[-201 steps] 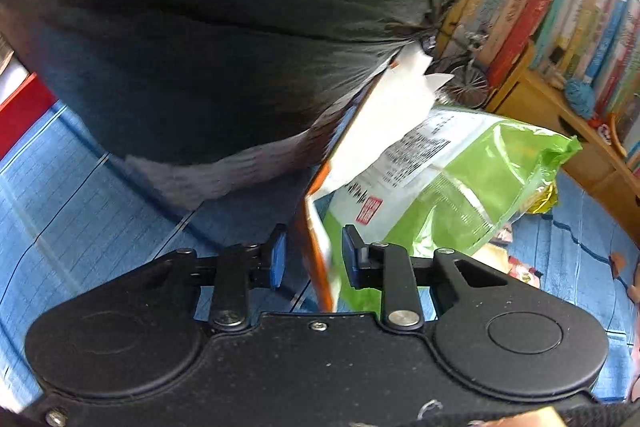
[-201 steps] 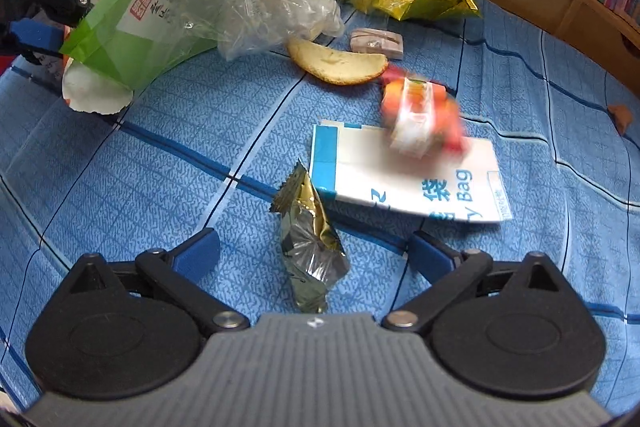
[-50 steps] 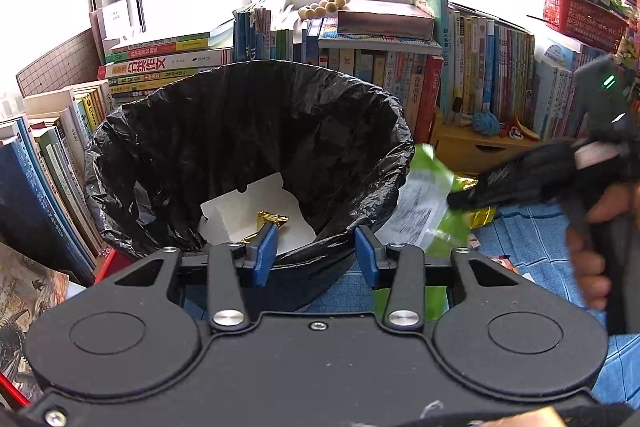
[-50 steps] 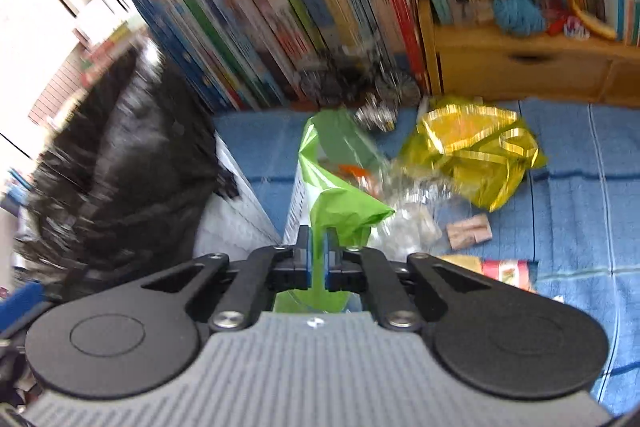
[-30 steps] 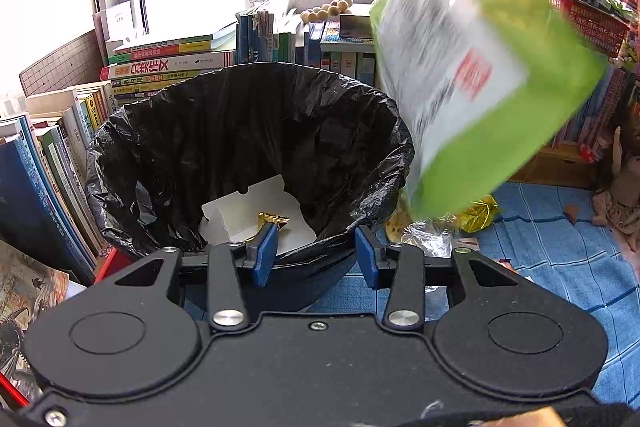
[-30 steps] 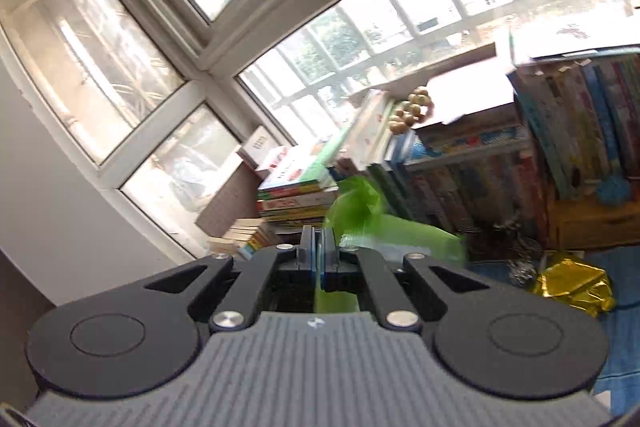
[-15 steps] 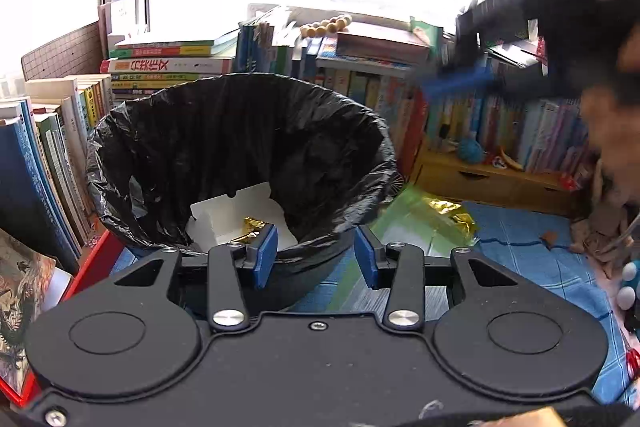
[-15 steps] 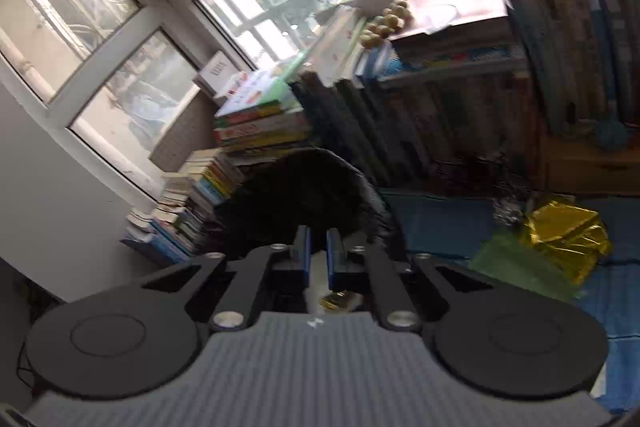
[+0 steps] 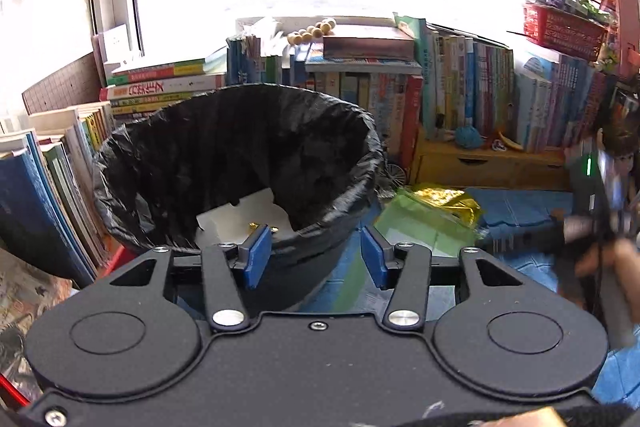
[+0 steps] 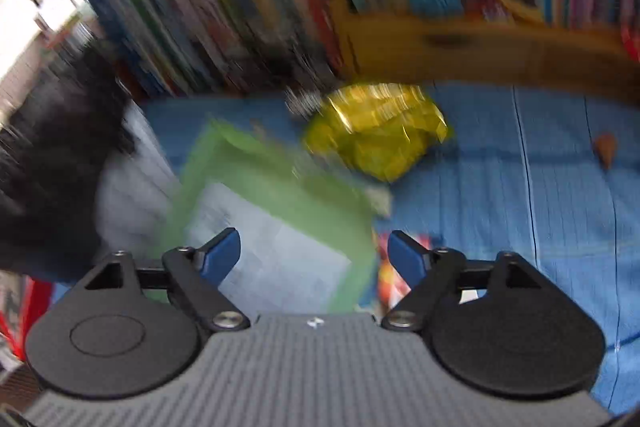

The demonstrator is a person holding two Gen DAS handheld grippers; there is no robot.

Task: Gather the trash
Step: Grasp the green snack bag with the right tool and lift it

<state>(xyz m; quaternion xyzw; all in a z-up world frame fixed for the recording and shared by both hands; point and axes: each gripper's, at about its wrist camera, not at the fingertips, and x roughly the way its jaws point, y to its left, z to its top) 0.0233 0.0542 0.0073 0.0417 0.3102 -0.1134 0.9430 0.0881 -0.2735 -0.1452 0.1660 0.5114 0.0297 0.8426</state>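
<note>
1. Since a second ago, the large green plastic snack bag point(image 9: 424, 223) has been dropped; in the left wrist view it lies on the blue mat just beside the black-lined trash bin point(image 9: 240, 167), not inside. The left gripper point(image 9: 316, 255) is held with fingers apart, empty.

2. In the blurred right wrist view, the right gripper point(image 10: 314, 255) is spread wide, empty, above the bag. It should be re-gripped at an edge and released well over the rim.

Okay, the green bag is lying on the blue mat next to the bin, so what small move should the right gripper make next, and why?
Probably lower the right gripper onto the green bag and close on its near edge. The bag lies on the blue mat beside the black-lined trash bin, not in it. Both grippers are open and empty, and the right one already points at the bag, though its view is motion-blurred.
</note>
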